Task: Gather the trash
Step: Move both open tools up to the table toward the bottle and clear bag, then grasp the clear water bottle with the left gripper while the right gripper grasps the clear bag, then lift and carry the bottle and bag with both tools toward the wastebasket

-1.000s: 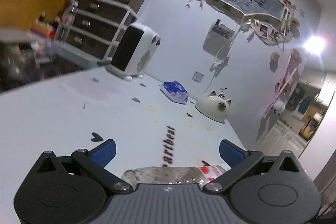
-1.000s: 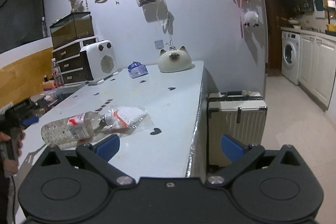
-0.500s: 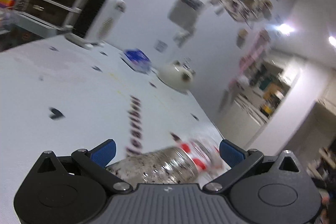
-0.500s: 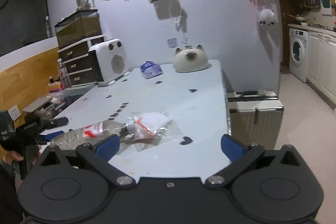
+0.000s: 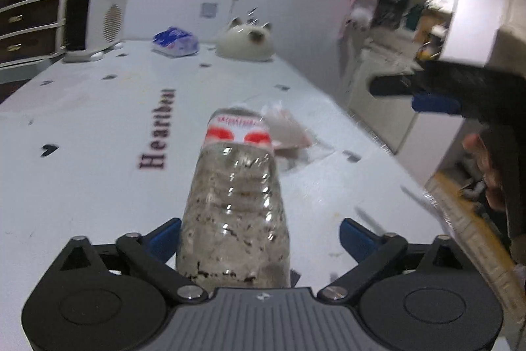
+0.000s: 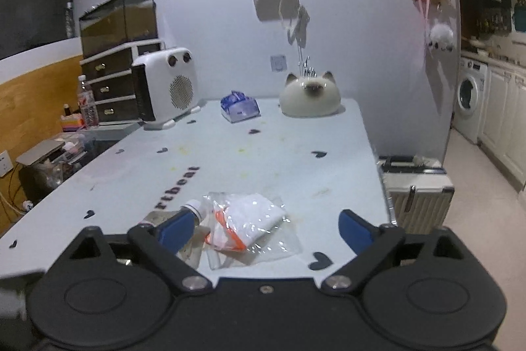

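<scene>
Left wrist: bottle (image 5: 235, 203) lies between closing, wide left tongs (image 5: 259, 236).

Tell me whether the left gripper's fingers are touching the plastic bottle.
Cannot tell. In the left wrist view the plastic bottle lies between the fingers; the right finger stands clear, but the left finger meets the bottle's edge without a visible gap.

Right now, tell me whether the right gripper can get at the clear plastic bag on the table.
Probably yes. The plastic bag lies between the right gripper's open, closing jaws, nothing covering it. Only the bottle's cap touches its left edge.
</scene>
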{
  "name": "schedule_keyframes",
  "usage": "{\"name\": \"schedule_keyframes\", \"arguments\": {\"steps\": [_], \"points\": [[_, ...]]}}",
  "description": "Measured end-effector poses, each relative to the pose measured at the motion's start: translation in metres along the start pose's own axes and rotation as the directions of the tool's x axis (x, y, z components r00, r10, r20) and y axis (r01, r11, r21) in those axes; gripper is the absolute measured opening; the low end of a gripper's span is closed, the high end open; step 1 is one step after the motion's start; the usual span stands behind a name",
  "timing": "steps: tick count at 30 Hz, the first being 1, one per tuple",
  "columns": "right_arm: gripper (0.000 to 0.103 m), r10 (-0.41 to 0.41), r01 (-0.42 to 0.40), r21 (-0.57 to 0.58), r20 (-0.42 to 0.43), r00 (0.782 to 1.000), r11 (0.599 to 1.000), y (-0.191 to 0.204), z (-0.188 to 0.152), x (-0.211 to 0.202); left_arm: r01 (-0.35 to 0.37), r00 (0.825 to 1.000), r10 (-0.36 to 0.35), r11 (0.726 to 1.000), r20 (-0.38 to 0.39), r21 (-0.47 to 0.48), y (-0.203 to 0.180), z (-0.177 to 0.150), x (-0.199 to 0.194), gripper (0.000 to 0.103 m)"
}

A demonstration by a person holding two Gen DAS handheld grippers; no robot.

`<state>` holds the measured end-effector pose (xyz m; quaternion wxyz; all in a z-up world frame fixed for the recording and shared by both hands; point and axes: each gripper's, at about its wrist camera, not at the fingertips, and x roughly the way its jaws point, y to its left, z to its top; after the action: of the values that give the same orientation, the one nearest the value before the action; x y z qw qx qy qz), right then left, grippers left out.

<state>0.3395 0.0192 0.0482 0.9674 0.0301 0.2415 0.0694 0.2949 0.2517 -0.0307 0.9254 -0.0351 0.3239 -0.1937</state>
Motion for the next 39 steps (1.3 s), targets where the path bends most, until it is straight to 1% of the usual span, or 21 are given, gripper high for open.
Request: {"name": "schedule_keyframes", "arguments": {"steps": [1,4,6,7,9,11,13,14,15,16,17,18,19,21,23,26,28,29,30,35,39], "points": [[0.093,0.003,-0.003,0.006,-0.011,1.000,1.000,0.002,0.002,0.009,-0.028,1.000,0.028,1.000,-0.007,0.000,-0.002,-0.001,0.001,0.094],[0.086,0.022,-0.022,-0.002,-0.041,0.999,1.000,0.011,0.004,0.037,-0.085,0.996,0.085,0.996,0.001,-0.002,-0.007,-0.002,-0.002,0.089],[0.076,0.025,-0.024,0.002,-0.057,0.998,1.000,0.017,0.003,0.055,-0.093,0.994,0.095,0.995,0.044,-0.039,-0.006,0.000,-0.010,0.086],[0.072,0.024,-0.023,0.004,-0.065,0.998,1.000,0.019,0.002,0.063,-0.090,0.993,0.094,0.994,0.065,-0.058,-0.004,0.002,-0.014,0.084],[0.061,0.016,-0.017,-0.017,-0.084,0.996,1.000,0.025,-0.003,0.078,-0.091,0.991,0.097,0.994,0.094,-0.067,-0.004,0.004,-0.019,0.082],[0.054,-0.003,-0.003,-0.060,-0.102,0.995,0.998,0.031,-0.009,0.089,-0.106,0.988,0.113,0.992,0.106,-0.073,-0.002,0.006,-0.021,0.080],[0.050,0.008,-0.015,-0.068,-0.103,0.995,0.998,0.032,-0.014,0.092,-0.116,0.988,0.123,0.991,0.099,-0.071,-0.001,0.009,-0.020,0.078],[0.042,0.021,-0.027,-0.058,-0.095,0.995,0.998,0.031,-0.015,0.090,-0.121,0.987,0.127,0.990,0.094,-0.068,-0.001,0.009,-0.020,0.076],[0.027,0.032,-0.036,-0.046,-0.094,0.995,0.998,0.030,-0.015,0.086,-0.128,0.987,0.133,0.990,0.088,-0.063,-0.001,0.009,-0.018,0.074],[0.020,0.036,-0.040,-0.038,-0.099,0.994,0.998,0.029,-0.015,0.082,-0.131,0.987,0.136,0.990,0.084,-0.058,-0.002,0.009,-0.018,0.070],[0.009,0.040,-0.044,-0.036,-0.107,0.994,0.998,0.027,-0.015,0.077,-0.132,0.987,0.136,0.990,0.080,-0.051,-0.002,0.009,-0.017,0.068],[0.004,0.039,-0.044,-0.045,-0.112,0.993,0.998,0.026,-0.016,0.072,-0.131,0.988,0.134,0.991,0.076,-0.041,-0.004,0.008,-0.016,0.067],[0.002,0.039,-0.046,-0.059,-0.114,0.993,0.997,0.026,-0.017,0.068,-0.128,0.989,0.130,0.991,0.074,-0.030,-0.006,0.008,-0.016,0.068],[0.000,0.048,-0.058,-0.090,-0.112,0.993,0.994,0.023,-0.021,0.056,-0.129,0.989,0.129,0.992,0.071,-0.012,-0.009,0.006,-0.017,0.067],[0.000,0.051,-0.064,-0.112,-0.110,0.993,0.992,0.018,-0.024,0.043,-0.136,0.989,0.136,0.991,0.066,-0.002,-0.012,0.004,-0.016,0.063],[0.001,0.055,-0.066,-0.128,-0.088,0.995,0.990,0.011,-0.027,0.028,-0.159,0.986,0.159,0.987,0.055,-0.003,-0.015,-0.001,-0.014,0.062],[0.017,0.070,-0.077,-0.120,-0.063,0.996,0.990,0.010,-0.024,0.027,-0.168,0.984,0.168,0.986,0.059,-0.009,-0.016,-0.004,-0.016,0.062],[0.031,0.069,-0.075,-0.112,-0.053,0.996,0.991,0.010,-0.023,0.028,-0.172,0.983,0.172,0.985,0.059,-0.014,-0.017,-0.006,-0.017,0.061],[0.035,0.066,-0.070,-0.110,-0.043,0.997,0.991,0.013,-0.021,0.031,-0.174,0.983,0.175,0.985,0.060,-0.017,-0.018,-0.007,-0.019,0.061],[0.035,0.012,-0.022,-0.151,-0.069,0.998,0.988,0.029,-0.016,0.068,-0.192,0.979,0.194,0.981,0.058,-0.030,-0.023,-0.017,-0.033,0.061],[0.045,-0.034,0.016,-0.209,-0.083,0.996,0.978,0.043,-0.018,0.098,-0.192,0.979,0.193,0.981,0.060,-0.033,-0.022,-0.022,-0.041,0.061]]}}
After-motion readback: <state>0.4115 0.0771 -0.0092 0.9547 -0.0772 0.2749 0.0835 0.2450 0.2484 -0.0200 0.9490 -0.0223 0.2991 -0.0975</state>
